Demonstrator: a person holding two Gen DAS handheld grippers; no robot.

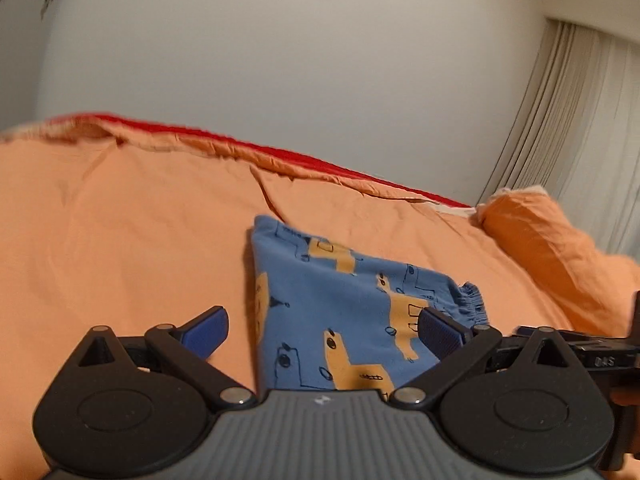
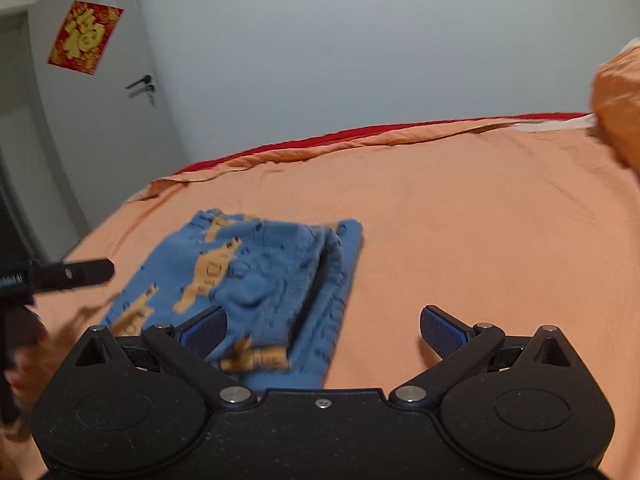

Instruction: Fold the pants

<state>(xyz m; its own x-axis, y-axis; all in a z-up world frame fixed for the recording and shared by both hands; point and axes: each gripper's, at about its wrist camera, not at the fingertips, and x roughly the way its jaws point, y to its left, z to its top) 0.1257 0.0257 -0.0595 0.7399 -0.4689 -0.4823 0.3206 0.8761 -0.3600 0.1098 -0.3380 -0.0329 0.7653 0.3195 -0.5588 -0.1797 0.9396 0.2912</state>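
Note:
Blue pants [image 1: 340,312] printed with tan animals lie folded into a compact stack on the orange bedsheet [image 1: 120,240]. My left gripper [image 1: 324,336] is open just above their near edge, its blue pads wide apart with nothing between them. In the right wrist view the same pants [image 2: 256,276] show their elastic waistband and stacked layers on the right side. My right gripper [image 2: 322,332] is open too, its left pad over the pants' near corner and its right pad over bare sheet. The left gripper's black body [image 2: 60,276] and a hand show at that view's left edge.
An orange pillow [image 1: 552,256] lies at the right end of the bed, and a red cover edge [image 1: 280,152] runs along the far side by the wall. Pleated curtains [image 1: 580,120] hang at the right. A door [image 2: 80,100] with a red decoration stands left.

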